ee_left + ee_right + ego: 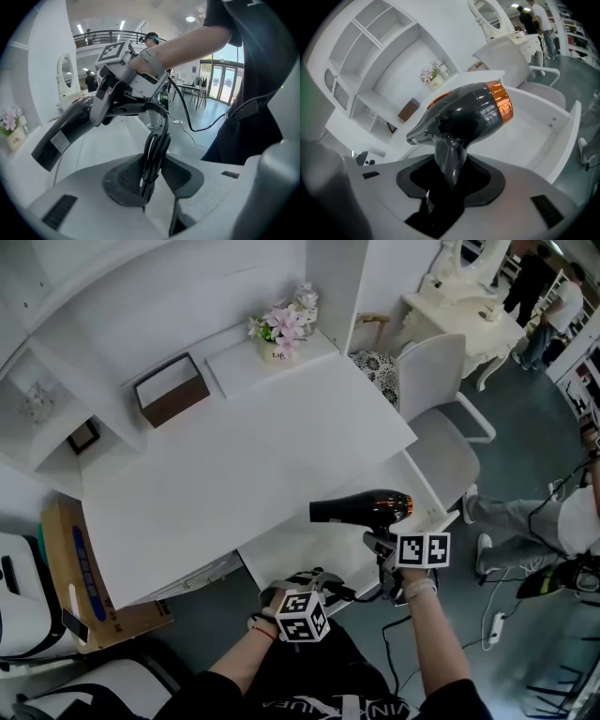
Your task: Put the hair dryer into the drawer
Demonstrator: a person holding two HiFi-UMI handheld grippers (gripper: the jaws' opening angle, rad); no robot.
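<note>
A black hair dryer (361, 508) with an orange band hangs over the open white drawer (309, 554) at the desk's front. My right gripper (378, 542) is shut on its handle from below. In the right gripper view the handle (450, 157) sits between the pads, and the dryer's body (466, 112) is above the drawer's rim (569, 136). My left gripper (314, 585) is to the left, nearer the person. It is shut on the dryer's bundled black cord (153, 159). The left gripper view shows the dryer (65, 133) and the right gripper (110, 110) ahead.
On the white desk (244, 465) stand a brown box (171, 390) and a flower pot (281, 334). A white chair (441, 418) is right of the drawer. A cardboard box (80, 568) leans at the left. A person's legs (525, 517) and floor cables lie at the right.
</note>
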